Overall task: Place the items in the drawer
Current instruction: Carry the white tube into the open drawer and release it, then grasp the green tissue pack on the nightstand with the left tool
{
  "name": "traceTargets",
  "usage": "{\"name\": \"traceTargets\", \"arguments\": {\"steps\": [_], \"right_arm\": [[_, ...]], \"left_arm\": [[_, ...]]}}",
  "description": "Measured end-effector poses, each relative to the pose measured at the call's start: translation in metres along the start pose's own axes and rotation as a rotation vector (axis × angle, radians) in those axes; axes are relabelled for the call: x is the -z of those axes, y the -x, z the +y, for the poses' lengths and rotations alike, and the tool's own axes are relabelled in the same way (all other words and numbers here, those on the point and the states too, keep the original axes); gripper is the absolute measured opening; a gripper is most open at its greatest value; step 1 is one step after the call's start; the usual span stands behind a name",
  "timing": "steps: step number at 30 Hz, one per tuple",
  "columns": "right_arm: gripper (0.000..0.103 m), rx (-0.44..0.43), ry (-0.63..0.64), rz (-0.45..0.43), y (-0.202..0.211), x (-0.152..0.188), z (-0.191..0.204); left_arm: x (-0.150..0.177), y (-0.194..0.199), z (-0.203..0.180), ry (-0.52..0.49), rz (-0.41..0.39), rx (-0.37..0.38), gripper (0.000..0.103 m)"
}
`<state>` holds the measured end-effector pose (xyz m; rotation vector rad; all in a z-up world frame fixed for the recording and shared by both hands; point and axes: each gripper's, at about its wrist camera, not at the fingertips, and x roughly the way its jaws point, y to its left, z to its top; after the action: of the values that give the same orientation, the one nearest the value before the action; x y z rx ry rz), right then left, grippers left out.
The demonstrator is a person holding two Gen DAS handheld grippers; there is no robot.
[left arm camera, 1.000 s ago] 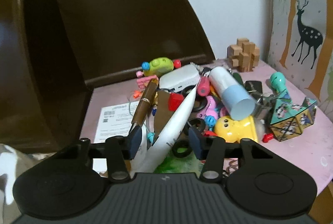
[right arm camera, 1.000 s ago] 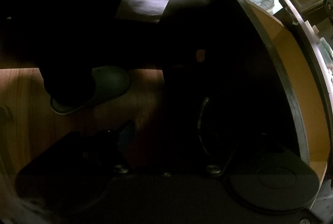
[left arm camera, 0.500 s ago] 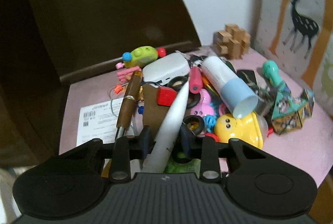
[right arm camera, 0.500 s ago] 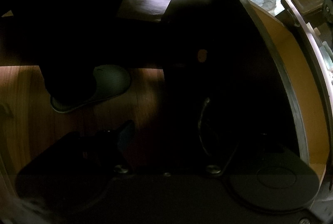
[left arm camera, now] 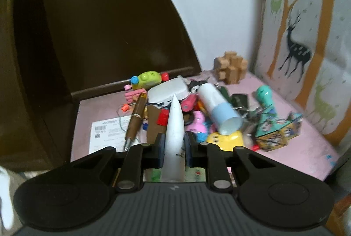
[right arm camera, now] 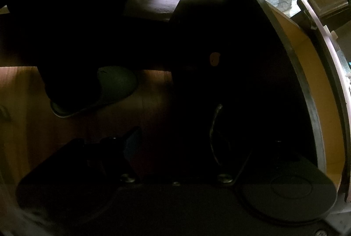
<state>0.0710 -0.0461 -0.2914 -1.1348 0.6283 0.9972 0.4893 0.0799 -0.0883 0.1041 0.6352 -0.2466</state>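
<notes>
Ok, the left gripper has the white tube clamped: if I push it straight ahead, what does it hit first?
Probably the white case. The left gripper holds the white tube, whose tip points at the case in the toy pile, with the red block close below its line. Depth is unclear.

White tapered tube [left arm camera: 174,132], tip forward, clamped between fingers [left arm camera: 161,148].

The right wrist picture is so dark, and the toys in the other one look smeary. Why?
Right wrist view: it points down into shadow beside dark furniture, so the right gripper is nearly black; only the wooden floor catches light. Left wrist view: bright, but motion-blurred at the edges, and the fisheye bends the dark headboard; the white tube in the left gripper stays sharp.
</notes>
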Motion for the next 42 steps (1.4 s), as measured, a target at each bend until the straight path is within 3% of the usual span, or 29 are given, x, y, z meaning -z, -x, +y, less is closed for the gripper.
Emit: {"name": "traceTargets", "arguments": {"steps": [6, 10, 14, 18, 24, 36, 37, 39, 40, 42], "right_arm": [[0.074, 0.000, 0.002, 0.005, 0.000, -0.001, 0.000], [0.074, -0.002, 0.005, 0.006, 0.000, -0.001, -0.001], [0.074, -0.002, 0.005, 0.008, 0.000, -0.002, -0.002], [0.074, -0.005, 0.011, 0.004, 0.001, 0.002, -0.003], [0.074, -0.004, 0.015, 0.005, 0.001, 0.002, -0.002], [0.075, 0.003, 0.007, 0.011, 0.003, 0.000, 0.000], [0.075, 0.002, 0.006, 0.011, 0.002, -0.001, 0.000], [0.075, 0.001, 0.003, 0.011, 0.002, -0.003, -0.001], [0.075, 0.002, 0.003, 0.011, 0.002, -0.003, 0.000], [0.075, 0.004, 0.005, 0.011, 0.002, -0.003, 0.000]], "left_arm": [[0.039, 0.057, -0.034, 0.040, -0.022, 0.146, 0.018], [0.083, 0.076, -0.059, 0.067, 0.055, 0.258, 0.018], [0.124, 0.058, -0.084, 0.076, 0.178, 0.301, 0.018], [0.159, 0.018, -0.100, 0.020, 0.305, 0.213, 0.018], [0.188, -0.033, -0.106, -0.026, 0.402, 0.089, 0.018], [0.215, -0.055, -0.099, 0.071, 0.456, 0.098, 0.018], [0.215, -0.055, -0.099, 0.071, 0.455, 0.091, 0.021], [0.214, -0.055, -0.100, 0.068, 0.453, 0.076, 0.046], [0.213, -0.054, -0.099, 0.071, 0.446, 0.072, 0.067], [0.210, -0.052, -0.099, 0.088, 0.427, 0.076, 0.068]]}}
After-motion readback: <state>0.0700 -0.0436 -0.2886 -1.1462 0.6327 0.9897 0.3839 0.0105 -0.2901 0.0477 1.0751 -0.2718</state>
